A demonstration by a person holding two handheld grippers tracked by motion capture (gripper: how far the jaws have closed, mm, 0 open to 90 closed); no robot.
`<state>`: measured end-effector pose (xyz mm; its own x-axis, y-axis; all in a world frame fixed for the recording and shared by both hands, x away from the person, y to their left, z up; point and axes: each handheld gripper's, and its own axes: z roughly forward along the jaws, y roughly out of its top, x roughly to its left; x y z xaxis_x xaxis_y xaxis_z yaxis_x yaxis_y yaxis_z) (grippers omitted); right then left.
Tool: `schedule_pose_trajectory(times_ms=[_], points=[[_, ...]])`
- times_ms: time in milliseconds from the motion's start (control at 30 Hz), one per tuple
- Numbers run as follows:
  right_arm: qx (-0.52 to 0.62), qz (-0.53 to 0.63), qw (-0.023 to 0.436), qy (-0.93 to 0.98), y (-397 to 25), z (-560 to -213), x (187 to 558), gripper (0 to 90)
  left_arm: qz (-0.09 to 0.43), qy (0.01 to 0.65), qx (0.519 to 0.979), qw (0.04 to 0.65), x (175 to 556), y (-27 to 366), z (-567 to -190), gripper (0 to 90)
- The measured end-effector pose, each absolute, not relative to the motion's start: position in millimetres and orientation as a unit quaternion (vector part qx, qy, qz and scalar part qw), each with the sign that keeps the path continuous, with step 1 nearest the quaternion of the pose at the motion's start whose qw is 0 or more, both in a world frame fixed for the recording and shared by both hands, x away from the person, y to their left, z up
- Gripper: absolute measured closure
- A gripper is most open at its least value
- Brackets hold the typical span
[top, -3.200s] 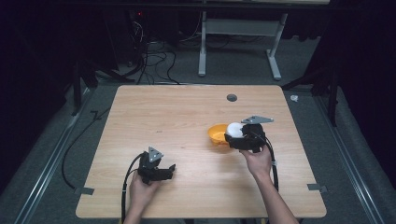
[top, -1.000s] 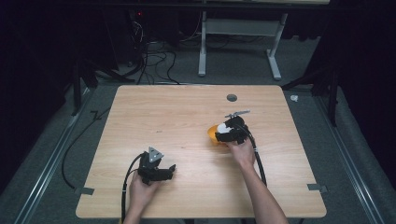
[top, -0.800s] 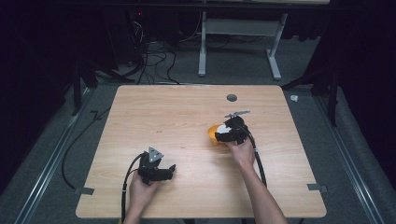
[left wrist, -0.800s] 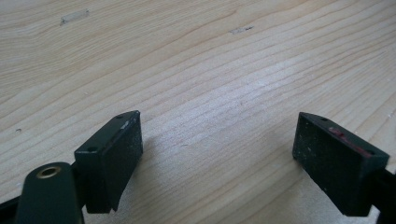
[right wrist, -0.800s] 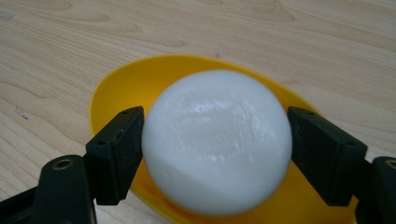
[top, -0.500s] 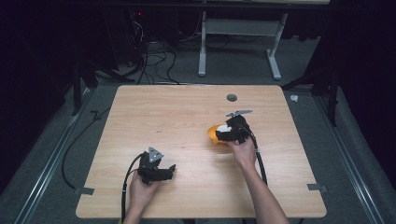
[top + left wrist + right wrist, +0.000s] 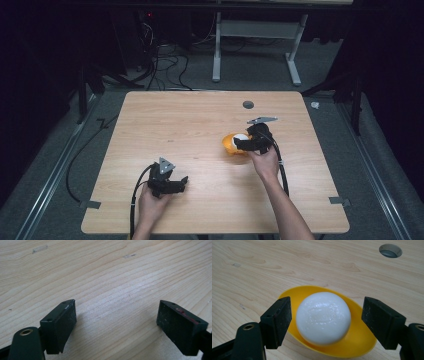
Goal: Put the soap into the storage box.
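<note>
Hands come in from the bottom edge in the high view, forearms angled up onto the table (image 7: 150, 125). The left gripper (image 7: 176, 184) sits low near the front edge, pointing to the right along the table. The right gripper (image 7: 241, 143) is further out, right of centre, reaching left over a yellow bowl (image 7: 229, 144) with a white ball (image 7: 241, 137) in it. A round hole (image 7: 248, 104) is in the wood behind them.

Left gripper view: the left gripper (image 7: 116, 322) has its jaws spread wide, nothing between them, just bare wood grain right under it.

Right gripper view: the right gripper (image 7: 325, 320) is released, jaws standing apart on either side of the ball (image 7: 323, 318), not touching it. The ball rests in the bowl (image 7: 359, 340), which looks oval here, long axis running across from jaw to jaw, open side up. The hole (image 7: 390, 250) is up in the far corner.
</note>
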<state>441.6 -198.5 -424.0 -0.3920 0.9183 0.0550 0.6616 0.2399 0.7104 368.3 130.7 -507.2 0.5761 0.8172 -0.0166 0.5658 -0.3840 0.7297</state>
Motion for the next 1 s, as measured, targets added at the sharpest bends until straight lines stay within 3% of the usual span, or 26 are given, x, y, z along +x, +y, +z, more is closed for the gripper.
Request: schedule_pose_trajectory(times_ms=[1000], points=[[0.519,0.368,0.211,0.742,-228.4,-403.8,418.1,26.5,0.176,0.425,0.813,0.357,368.2,130.6,-507.2,16.5]])
